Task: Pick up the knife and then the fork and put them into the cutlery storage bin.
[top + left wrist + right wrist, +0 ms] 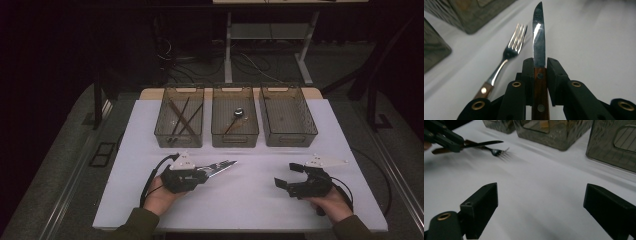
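My left gripper (202, 176) is shut on the wooden handle of a steak knife (538, 35) and holds it just above the white table, its blade pointing toward the bins. A fork (511, 50) with a wooden handle lies on the table beside the blade, apart from it. The right gripper view shows the knife (482, 143), the fork (496, 152) below it and the left gripper (446, 137) at the far left. My right gripper (286, 175) rests low at the table's right front, open, with nothing between its jaws (544, 207).
Three clear bins stand in a row at the back of the table (250, 200). The left bin (178, 135) holds chopsticks, the middle bin (235, 136) a spoon, and the right bin (288, 136) looks empty. Cables and table legs lie on the floor beyond.
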